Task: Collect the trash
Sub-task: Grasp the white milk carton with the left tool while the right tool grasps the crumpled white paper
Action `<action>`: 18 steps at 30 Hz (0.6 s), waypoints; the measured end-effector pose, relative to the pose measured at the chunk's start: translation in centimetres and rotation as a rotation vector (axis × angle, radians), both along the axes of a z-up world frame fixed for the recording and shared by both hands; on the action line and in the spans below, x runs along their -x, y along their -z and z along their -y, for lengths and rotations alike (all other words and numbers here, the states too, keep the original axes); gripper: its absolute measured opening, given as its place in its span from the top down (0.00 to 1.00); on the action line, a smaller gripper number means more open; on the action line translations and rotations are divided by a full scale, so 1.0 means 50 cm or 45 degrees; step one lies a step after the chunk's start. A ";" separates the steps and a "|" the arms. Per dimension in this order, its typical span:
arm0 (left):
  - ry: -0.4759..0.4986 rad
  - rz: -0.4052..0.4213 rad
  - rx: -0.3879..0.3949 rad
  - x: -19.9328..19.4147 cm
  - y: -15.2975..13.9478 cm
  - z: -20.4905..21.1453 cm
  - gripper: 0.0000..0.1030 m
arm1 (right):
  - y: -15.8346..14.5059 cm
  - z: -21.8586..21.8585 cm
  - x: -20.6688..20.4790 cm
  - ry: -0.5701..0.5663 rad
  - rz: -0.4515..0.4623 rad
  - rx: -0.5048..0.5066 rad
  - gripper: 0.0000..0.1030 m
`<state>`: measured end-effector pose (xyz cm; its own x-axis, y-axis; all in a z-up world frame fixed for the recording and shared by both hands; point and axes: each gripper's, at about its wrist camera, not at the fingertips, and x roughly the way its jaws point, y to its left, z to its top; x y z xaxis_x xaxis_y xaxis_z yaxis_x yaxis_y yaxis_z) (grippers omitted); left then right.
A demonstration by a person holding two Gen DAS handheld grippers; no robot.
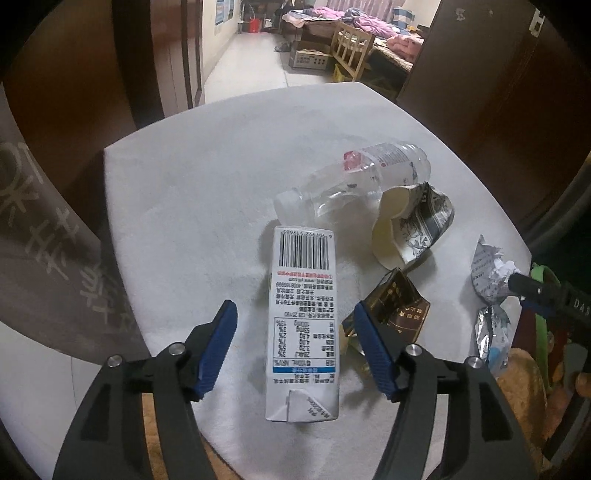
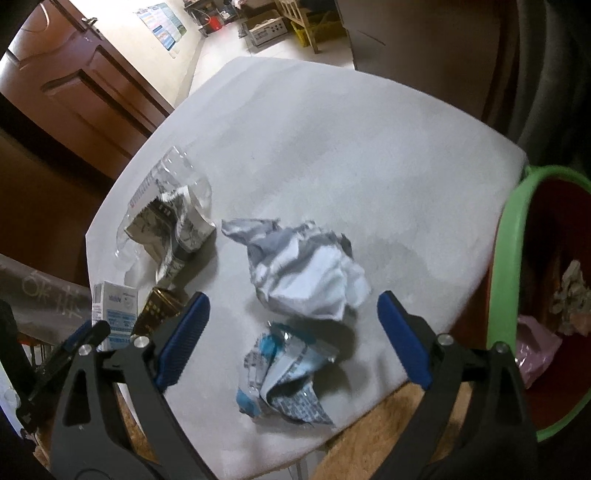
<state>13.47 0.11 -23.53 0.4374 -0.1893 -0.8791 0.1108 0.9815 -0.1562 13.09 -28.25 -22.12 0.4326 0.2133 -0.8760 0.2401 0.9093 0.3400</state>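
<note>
A white milk carton (image 1: 301,325) lies flat on the white table (image 1: 203,184), lengthwise between the fingers of my left gripper (image 1: 294,308). That gripper is open, with a gap on each side of the carton. Beyond it lie a clear plastic bottle (image 1: 354,184), a crushed paper cup (image 1: 406,229) and a gold-brown box (image 1: 395,306). My right gripper (image 2: 291,295) is open above a crumpled paper ball (image 2: 310,280) and a blue-white foil wrapper (image 2: 284,376), touching neither.
A green-rimmed bin (image 2: 517,229) with trash inside stands just past the table's right edge. A brown wooden door (image 2: 74,81) is at the left. Behind the table a doorway opens onto a room with a bed (image 1: 369,29) and boxes.
</note>
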 end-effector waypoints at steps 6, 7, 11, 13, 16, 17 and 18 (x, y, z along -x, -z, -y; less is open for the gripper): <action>0.011 -0.021 -0.038 0.001 0.022 0.007 0.45 | -0.002 -0.008 -0.039 -0.045 0.001 0.077 0.12; 0.014 -0.022 -0.044 0.001 0.024 0.009 0.49 | 0.002 -0.008 -0.047 -0.054 -0.012 0.090 0.12; 0.034 -0.001 -0.050 0.007 0.024 0.013 0.65 | 0.018 -0.011 -0.066 -0.068 -0.033 0.101 0.12; 0.037 0.014 -0.039 0.008 0.021 0.013 0.65 | 0.032 -0.014 -0.075 -0.081 -0.048 0.097 0.12; 0.034 0.061 -0.038 0.012 0.006 0.012 0.65 | 0.051 -0.012 -0.076 -0.066 -0.068 0.064 0.13; 0.031 0.075 -0.040 0.013 -0.001 0.012 0.65 | 0.052 -0.011 -0.074 -0.063 -0.058 0.055 0.15; 0.026 0.091 -0.042 0.014 -0.008 0.011 0.65 | 0.052 -0.010 -0.071 -0.064 -0.048 0.050 0.20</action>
<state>12.78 -0.44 -23.12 0.4959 -0.1699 -0.8516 0.1403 0.9835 -0.1145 16.65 -27.75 -24.70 0.3890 0.1990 -0.8995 0.2057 0.9330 0.2953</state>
